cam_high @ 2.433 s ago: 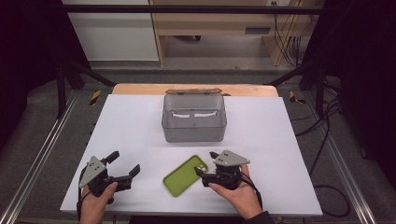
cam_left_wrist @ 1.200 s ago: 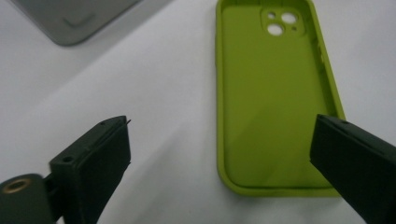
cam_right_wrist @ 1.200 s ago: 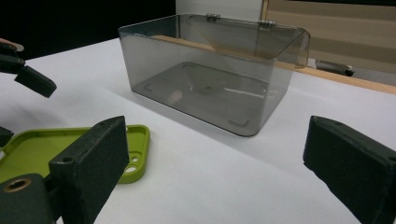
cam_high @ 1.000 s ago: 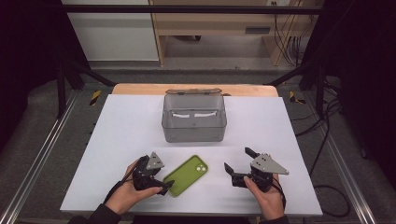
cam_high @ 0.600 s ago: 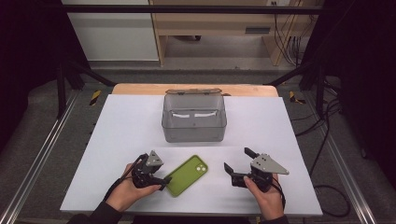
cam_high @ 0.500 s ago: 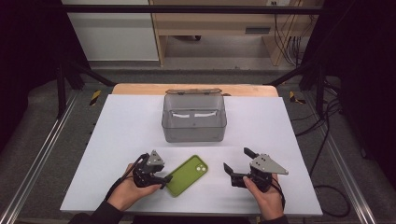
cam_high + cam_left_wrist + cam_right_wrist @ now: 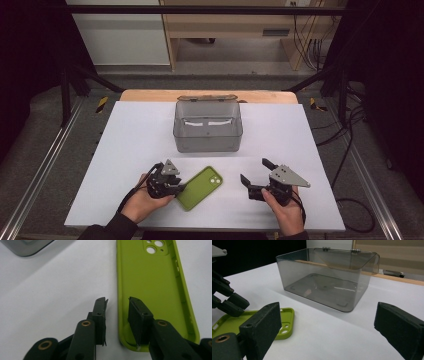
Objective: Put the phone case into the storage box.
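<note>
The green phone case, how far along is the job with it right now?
Early stage. Done: the left tongs have reached the green phone case, straddling its near side wall. In hand: their jaws have just been closing on that wall, one inside and one outside; a firm pinch isn't certain yet. Left: lifting the case off the table, probably toward the clear box, which looks empty. The right tongs wait open.

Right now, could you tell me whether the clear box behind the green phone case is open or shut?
Open: the clear box has its hinged lid tipped back behind the rear wall, and its inside is empty.
</note>
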Motion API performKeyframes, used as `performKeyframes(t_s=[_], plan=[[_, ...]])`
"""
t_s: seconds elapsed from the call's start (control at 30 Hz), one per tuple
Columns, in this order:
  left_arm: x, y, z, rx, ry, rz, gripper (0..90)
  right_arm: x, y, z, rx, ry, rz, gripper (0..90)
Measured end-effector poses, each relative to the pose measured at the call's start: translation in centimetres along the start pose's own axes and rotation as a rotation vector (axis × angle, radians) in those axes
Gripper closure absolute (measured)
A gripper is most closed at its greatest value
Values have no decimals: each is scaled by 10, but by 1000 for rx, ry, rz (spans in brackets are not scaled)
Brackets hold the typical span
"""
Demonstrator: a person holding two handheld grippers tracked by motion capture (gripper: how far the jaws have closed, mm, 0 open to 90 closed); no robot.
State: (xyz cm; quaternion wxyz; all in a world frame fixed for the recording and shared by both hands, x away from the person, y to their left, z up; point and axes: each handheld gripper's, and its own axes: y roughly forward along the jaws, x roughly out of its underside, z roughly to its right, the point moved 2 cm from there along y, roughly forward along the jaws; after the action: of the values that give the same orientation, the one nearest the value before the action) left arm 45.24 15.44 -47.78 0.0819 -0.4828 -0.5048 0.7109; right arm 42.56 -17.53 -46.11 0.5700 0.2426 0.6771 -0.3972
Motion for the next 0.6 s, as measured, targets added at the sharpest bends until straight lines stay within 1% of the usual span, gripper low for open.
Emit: performKeyframes(t_s=[0.03, 0.07, 0.1, 0.13, 0.17, 0.23, 0.3, 0.4, 0.47, 0.5, 0.6], plan=[[0, 1, 0, 4, -4, 1, 688, 0, 0, 0, -2, 2, 0, 74], [0, 1, 0, 11, -13, 6, 715, 0, 0, 0, -12, 19, 2, 73], [0, 2, -1, 13, -16, 6, 715, 0, 0, 0, -12, 19, 2, 73], [0, 2, -2, 19, -25, 6, 734, 0, 0, 0, -15, 23, 4, 74], [0, 2, -2, 27, -33, 6, 754, 0, 0, 0, -15, 22, 5, 73], [0, 2, -3, 47, -67, 5, 790, 0, 1, 0, -14, 24, 7, 75], [0, 3, -3, 61, -80, 3, 820, 1, 1, -1, -10, 15, 2, 76], [0, 3, -5, 66, -94, 4, 867, 1, 2, -2, -17, 13, 1, 76], [0, 3, -7, 74, -103, 4, 872, 1, 1, -2, -19, 17, 2, 75], [0, 3, -7, 70, -99, 6, 877, 1, 1, -1, -20, 28, 15, 75], [1, 3, -6, 66, -95, 15, 880, 1, 0, 0, -20, 31, 14, 75]])
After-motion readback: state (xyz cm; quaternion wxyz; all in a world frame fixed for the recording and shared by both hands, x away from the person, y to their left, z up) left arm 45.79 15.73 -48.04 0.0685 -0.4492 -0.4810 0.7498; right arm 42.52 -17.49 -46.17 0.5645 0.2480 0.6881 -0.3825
